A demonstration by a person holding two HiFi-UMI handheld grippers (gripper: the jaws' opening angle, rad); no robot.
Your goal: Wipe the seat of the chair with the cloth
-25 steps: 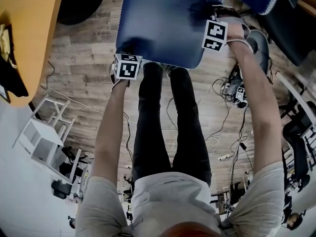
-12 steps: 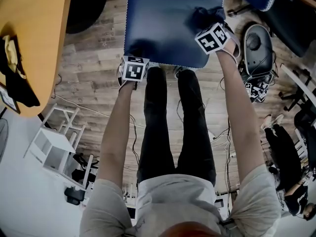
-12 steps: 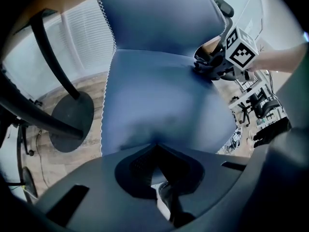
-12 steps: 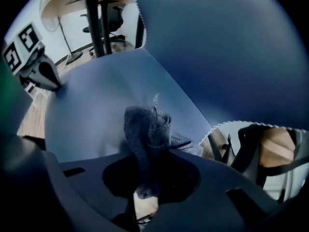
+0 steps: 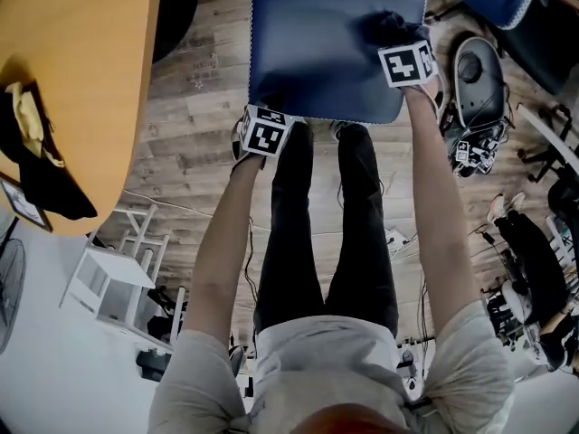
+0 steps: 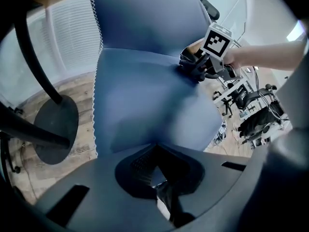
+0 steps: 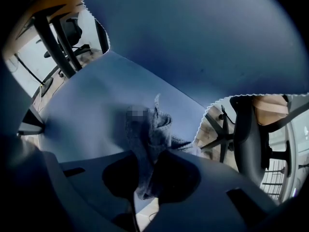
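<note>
Gripping bunched dark grey cloth [image 7: 150, 138] tight in right tool [image 5: 387, 36], pressing it onto blue chair seat [image 5: 317, 43] at far right corner, just below backrest [image 7: 203, 37]. Pinching seat's near left edge with left tool [image 5: 268, 107], closed down narrow on it, well apart from cloth. Standing on plank floor [image 5: 194, 107], 2 legs [image 5: 326, 215] in dark trousers just off seat's near edge. Left of seat, well apart: wood bench [image 5: 81, 70] with dark clutter [image 5: 41, 174].
</note>
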